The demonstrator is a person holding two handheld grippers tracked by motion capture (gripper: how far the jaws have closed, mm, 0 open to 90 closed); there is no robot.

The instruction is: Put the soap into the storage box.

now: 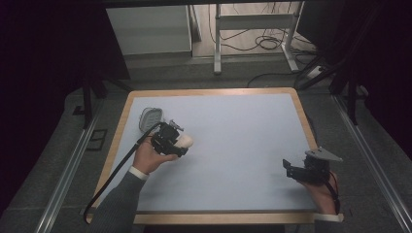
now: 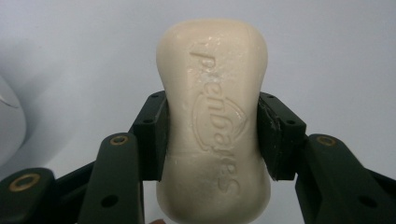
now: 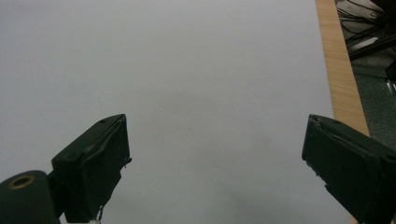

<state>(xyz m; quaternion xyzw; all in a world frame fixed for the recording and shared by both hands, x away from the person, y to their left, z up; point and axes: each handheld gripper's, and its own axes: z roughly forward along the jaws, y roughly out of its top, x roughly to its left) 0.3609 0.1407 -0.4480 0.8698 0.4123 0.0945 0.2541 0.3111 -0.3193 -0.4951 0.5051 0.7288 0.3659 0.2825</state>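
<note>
A cream bar of soap (image 2: pixel 215 116) with embossed lettering sits clamped at its waist between the two black jaws of my left gripper (image 2: pixel 212 135). From above, that left gripper (image 1: pixel 177 141) is at the table's left side, the soap (image 1: pixel 184 141) poking out toward the right. Just behind it lies a white soap dish (image 1: pixel 150 117) with a ribbed inside. My right gripper (image 1: pixel 290 169) hovers near the table's front right corner; its jaws stand wide apart with nothing between them, and the right gripper (image 3: pixel 215 158) looks onto bare pale surface.
The table has a pale blue-grey top (image 1: pixel 233 145) with a wooden rim (image 1: pixel 302 114). Beyond the far edge stand a white cabinet (image 1: pixel 148 29), a metal frame (image 1: pixel 252 22) and loose cables on the floor. Metal rails run along both sides.
</note>
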